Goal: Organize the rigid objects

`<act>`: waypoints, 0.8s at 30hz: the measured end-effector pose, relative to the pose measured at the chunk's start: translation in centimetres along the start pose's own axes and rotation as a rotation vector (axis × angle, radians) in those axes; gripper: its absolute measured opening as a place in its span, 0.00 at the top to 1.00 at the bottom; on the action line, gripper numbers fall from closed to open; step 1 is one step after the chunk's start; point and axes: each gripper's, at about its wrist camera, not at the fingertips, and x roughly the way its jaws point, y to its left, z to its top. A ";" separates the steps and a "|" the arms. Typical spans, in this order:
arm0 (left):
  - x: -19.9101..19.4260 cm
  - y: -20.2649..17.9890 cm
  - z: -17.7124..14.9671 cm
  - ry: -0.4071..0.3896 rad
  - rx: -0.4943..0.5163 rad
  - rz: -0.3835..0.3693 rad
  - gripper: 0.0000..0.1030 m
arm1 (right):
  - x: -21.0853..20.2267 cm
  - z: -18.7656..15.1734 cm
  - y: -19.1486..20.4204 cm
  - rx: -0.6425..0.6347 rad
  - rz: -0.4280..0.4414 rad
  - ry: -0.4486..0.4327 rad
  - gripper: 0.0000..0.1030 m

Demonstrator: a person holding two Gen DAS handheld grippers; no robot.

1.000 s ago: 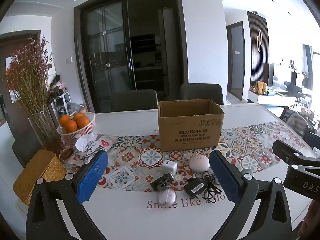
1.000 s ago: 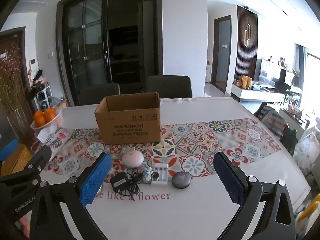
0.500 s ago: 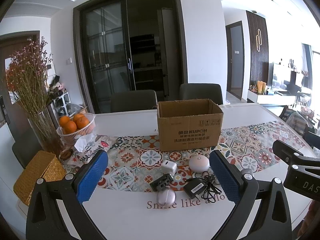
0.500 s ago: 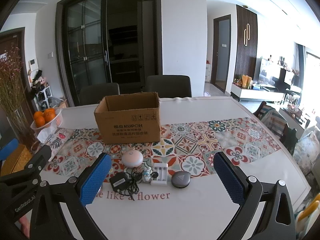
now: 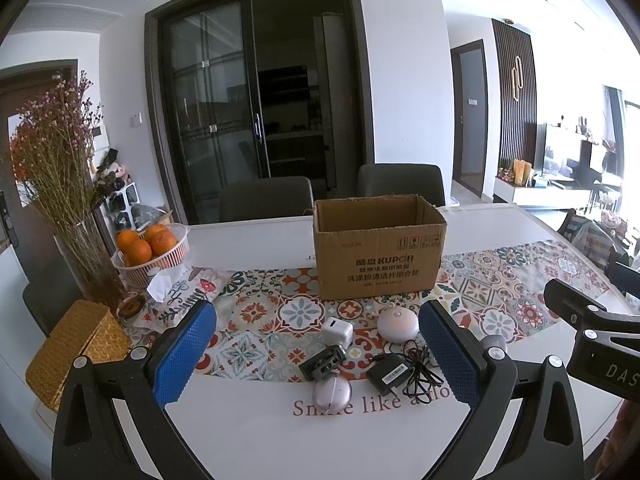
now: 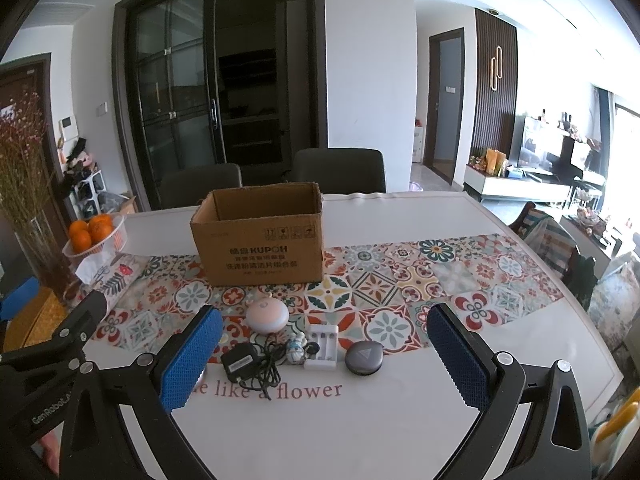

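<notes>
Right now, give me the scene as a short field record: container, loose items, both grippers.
container: cardboard box, open top, upright on the patterned runner
loose items: round white gadget, black adapter with cord, white battery charger, dark round puck, white plug
location: all on the table, in front of the box
left gripper: jaws wide open, empty
right gripper: jaws wide open, empty

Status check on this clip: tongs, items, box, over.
Left tongs open, right tongs open, both empty. Small items loose before the open cardboard box. Adapter cord tangled among them.
</notes>
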 end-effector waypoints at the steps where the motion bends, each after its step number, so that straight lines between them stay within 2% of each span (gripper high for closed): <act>1: 0.0 0.0 0.0 0.001 0.000 0.000 0.00 | 0.0 0.0 0.1 -0.002 0.000 0.001 0.00; 24: 0.2 0.0 -0.3 0.006 0.000 -0.002 0.00 | 0.2 0.0 0.4 -0.009 0.012 0.011 0.00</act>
